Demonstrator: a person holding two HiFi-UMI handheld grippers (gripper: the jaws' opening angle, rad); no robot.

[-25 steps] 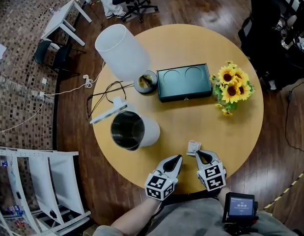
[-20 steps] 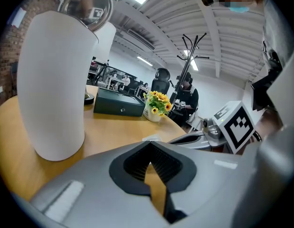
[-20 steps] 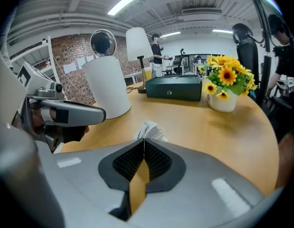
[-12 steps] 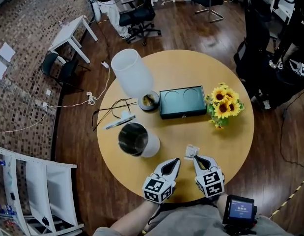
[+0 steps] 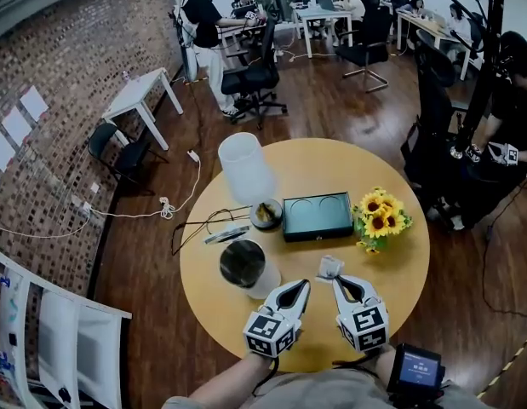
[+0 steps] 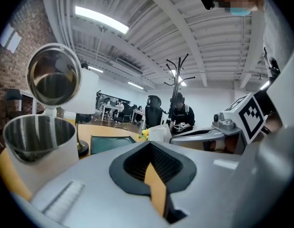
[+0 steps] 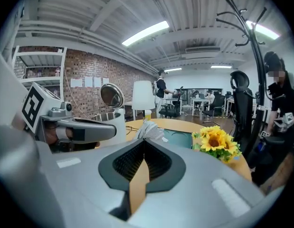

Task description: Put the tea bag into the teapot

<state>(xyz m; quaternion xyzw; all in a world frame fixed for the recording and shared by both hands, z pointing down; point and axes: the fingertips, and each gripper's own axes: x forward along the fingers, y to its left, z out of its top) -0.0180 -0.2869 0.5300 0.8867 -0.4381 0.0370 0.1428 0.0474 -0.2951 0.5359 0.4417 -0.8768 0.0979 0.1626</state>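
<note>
My right gripper (image 5: 336,279) is shut on the white tea bag (image 5: 329,267), which sticks out crumpled past its tips (image 7: 147,128). In the head view the bag hangs over the table's near part, to the right of the teapot. The teapot (image 5: 246,267) is white with a steel inside and stands open, its lid (image 6: 54,75) tipped up. My left gripper (image 5: 302,285) is shut with nothing in it, between the teapot and the right gripper. From the left gripper view the pot's mouth (image 6: 37,137) is close at the left.
On the round wooden table (image 5: 399,271) stand a dark green tray (image 5: 317,216), a bunch of sunflowers (image 5: 378,220) and a white lamp (image 5: 244,167) with cables beside it. A coat stand (image 7: 241,27) and people at desks are beyond.
Both grippers have risen from near the table top, the right one carrying the tea bag. The head view has tilted up and now takes in the room beyond the table.
</note>
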